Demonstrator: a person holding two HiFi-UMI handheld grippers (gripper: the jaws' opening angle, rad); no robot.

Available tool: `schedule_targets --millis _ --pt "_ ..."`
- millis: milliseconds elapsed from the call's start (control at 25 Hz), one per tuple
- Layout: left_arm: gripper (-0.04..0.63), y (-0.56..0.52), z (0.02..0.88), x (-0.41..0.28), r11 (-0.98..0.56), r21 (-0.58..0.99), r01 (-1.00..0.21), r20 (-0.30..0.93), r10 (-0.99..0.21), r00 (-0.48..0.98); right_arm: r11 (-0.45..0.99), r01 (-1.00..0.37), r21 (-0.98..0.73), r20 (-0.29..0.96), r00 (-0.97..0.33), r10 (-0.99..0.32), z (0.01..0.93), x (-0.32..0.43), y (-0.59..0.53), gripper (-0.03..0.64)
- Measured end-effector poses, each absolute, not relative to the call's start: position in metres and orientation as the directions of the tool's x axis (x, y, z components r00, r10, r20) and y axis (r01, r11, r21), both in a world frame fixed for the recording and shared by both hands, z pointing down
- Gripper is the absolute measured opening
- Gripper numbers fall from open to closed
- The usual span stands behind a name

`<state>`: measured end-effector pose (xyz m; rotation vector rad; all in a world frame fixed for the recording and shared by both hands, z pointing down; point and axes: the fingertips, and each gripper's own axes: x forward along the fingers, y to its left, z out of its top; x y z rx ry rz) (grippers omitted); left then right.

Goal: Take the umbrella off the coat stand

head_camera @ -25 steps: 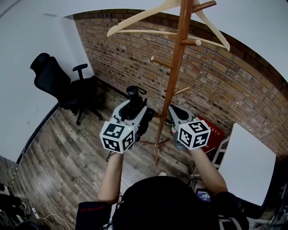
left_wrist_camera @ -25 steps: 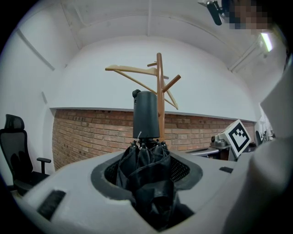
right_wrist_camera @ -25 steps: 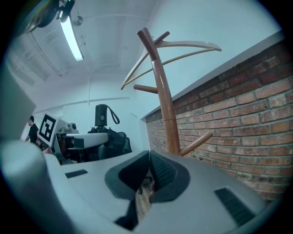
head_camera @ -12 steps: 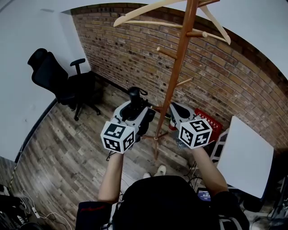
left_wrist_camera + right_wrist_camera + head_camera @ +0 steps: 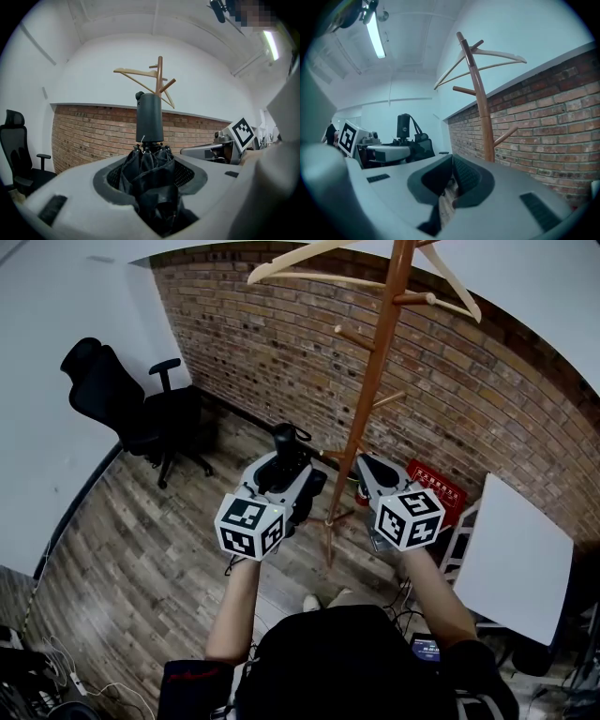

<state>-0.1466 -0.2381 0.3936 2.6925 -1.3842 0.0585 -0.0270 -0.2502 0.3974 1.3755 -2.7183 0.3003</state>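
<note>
The folded umbrella [image 5: 150, 119] is pinched upright in the left claw [image 5: 149, 174], handle up, already off the coat stand [image 5: 368, 409] and kept apart from it, likely to avoid the pegs. The right claw [image 5: 451, 178] is pressed together, empty.

The umbrella [image 5: 149, 119] is a compact black one, folded shut, its fabric bunched in loose pleats below a smooth dark cylindrical handle. It stands upright, handle on top, with the pleated part clamped between the jaws of the left gripper [image 5: 150, 180]. It is off the coat stand [image 5: 369, 404], held apart from it and to the left of its pole in the head view. The coat stand is a slim pole of reddish-brown wood with short pegs angling upward, and it stands upright on the plank floor [image 5: 141, 549] just beside the brick wall [image 5: 272, 343].
</note>
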Motion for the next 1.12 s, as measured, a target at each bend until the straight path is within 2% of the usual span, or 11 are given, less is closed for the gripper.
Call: schedule_targets --millis 560,1120 --pt "0.225 -0.229 0.391 -0.126 -0.600 0.059 -0.797 0.084 -0.793 0.603 0.570 -0.809 -0.148 0.128 -0.587 -0.800 0.392 -0.012 -0.242 0.028" --pt "0.225 -0.198 0.386 -0.064 -0.616 0.054 -0.786 0.078 -0.782 0.619 0.577 -0.804 -0.144 0.128 -0.593 -0.795 0.390 0.038 -0.212 0.028"
